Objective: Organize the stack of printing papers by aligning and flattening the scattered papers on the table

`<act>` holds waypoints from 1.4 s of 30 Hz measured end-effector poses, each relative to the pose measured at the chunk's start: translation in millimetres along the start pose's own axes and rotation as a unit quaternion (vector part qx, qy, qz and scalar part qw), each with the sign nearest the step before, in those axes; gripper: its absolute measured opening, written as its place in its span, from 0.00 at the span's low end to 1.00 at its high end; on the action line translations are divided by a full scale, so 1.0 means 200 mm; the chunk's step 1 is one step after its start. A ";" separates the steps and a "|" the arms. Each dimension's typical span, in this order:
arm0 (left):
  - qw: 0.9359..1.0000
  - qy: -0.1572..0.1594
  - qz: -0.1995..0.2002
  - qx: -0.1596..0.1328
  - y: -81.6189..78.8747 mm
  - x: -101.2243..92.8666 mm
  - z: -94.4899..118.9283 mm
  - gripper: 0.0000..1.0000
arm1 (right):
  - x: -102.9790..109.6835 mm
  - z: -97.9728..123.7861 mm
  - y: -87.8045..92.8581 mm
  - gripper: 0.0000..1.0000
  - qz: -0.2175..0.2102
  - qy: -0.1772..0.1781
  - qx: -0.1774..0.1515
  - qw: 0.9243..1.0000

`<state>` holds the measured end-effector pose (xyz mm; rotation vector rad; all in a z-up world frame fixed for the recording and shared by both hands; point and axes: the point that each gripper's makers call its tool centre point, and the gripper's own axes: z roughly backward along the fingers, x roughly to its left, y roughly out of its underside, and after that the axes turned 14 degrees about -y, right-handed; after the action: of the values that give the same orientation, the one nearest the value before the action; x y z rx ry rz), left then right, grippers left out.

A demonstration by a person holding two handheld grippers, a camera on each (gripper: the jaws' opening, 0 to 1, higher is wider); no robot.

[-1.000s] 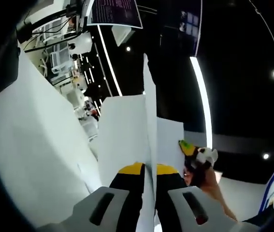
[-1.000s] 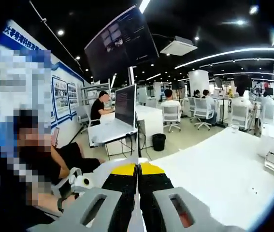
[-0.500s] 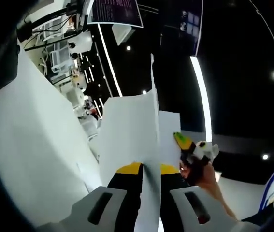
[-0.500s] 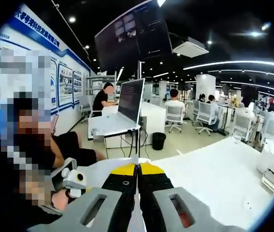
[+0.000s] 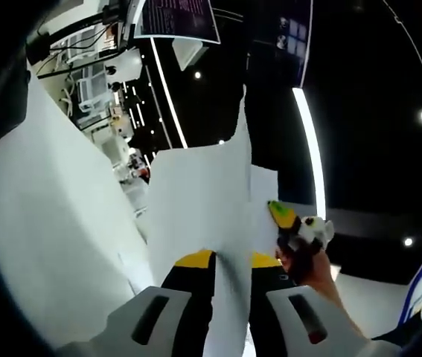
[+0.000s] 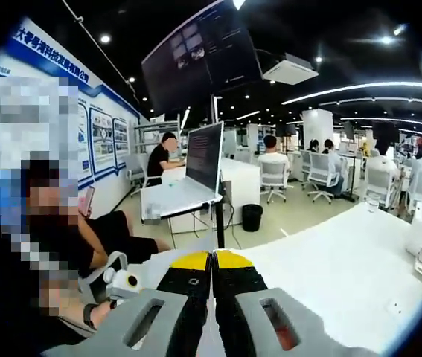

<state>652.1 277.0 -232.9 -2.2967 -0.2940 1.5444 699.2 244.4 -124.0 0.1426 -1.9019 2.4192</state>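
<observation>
two grippers pinch the papers [image 5: 196, 201] held on edge above the white table [image 6: 344, 268]: the left gripper [image 5: 224, 260] clamps them, its jaws partly hidden by the sheets; the right gripper [image 6: 212, 262] looks closed on a thin paper edge, barely visible.

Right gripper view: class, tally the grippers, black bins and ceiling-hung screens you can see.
Grippers: 2 (right gripper, left gripper)
Black bins: 1
Ceiling-hung screens: 1
Total: 4
</observation>
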 end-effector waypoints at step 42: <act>1.000 0.003 -0.026 0.003 0.02 -0.01 0.00 0.12 | 0.05 -0.09 0.04 0.00 0.042 -0.012 0.050 0.998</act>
<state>650.1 272.7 -232.5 -2.2709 -0.3442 1.5124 687.9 260.7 -135.5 0.0966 -1.8323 2.5804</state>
